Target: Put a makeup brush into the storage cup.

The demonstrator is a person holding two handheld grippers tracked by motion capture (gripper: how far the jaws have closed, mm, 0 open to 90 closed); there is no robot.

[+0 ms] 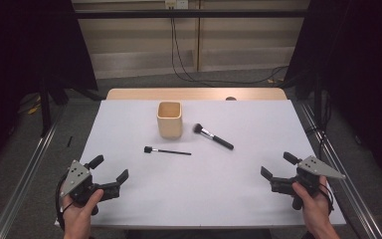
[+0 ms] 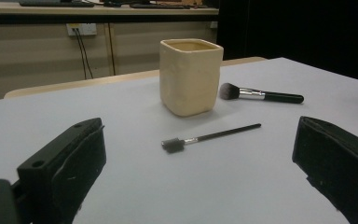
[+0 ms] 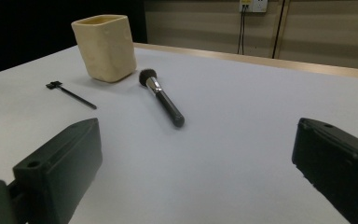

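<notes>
Count: one cream square cup, two brushes, two grippers
Left gripper: jaws spread wide, nothing between them, hovering at the table's near left corner
Right gripper: jaws wide apart, empty, at the near right edge
Powder brush: lies flat just right of the cup, apart from it; long axis diagonal, bristle head toward the cup, black handle toward the near right
Thin brush: lies flat in front of the cup; axis nearly crosswise, small dark head to the left, handle tip to the right
</notes>
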